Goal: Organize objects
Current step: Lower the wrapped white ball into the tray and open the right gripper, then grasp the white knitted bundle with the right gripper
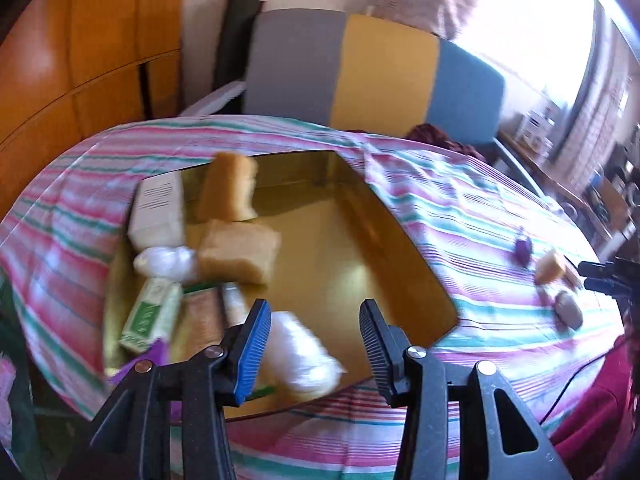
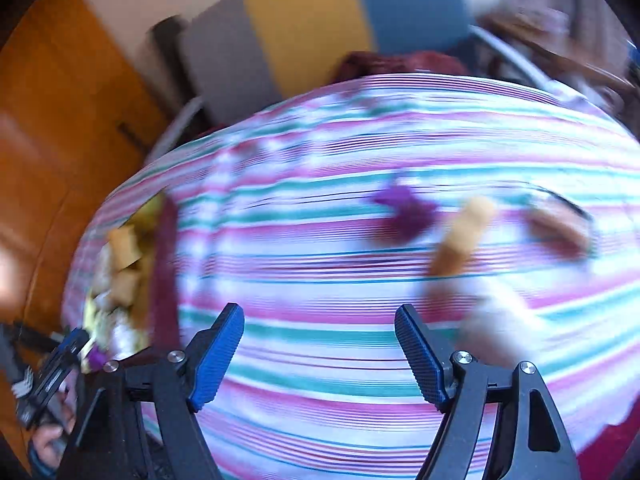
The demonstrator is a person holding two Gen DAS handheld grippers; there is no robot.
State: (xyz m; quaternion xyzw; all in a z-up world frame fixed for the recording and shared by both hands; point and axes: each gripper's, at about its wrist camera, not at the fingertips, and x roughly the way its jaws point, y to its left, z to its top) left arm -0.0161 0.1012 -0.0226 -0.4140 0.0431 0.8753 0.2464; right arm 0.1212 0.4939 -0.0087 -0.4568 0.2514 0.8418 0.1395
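The left hand-held gripper [image 1: 314, 344] hangs released over the gold box [image 1: 360, 216] on the striped cloth [image 1: 460, 208], a white bundle [image 1: 300, 356] lying just beneath its jaws. The box holds sponges [image 1: 236, 248] and cartons [image 1: 158, 208]. The right hand-held gripper [image 2: 320, 350] gapes empty above the cloth, with a purple piece [image 2: 404, 212] and a sponge [image 2: 464, 236] ahead, blurred.

Pink, teal and white stripes on our tablecloth [image 1: 460, 208].
We see a gold tray [image 1: 344, 248] and a purple object [image 2: 408, 214].
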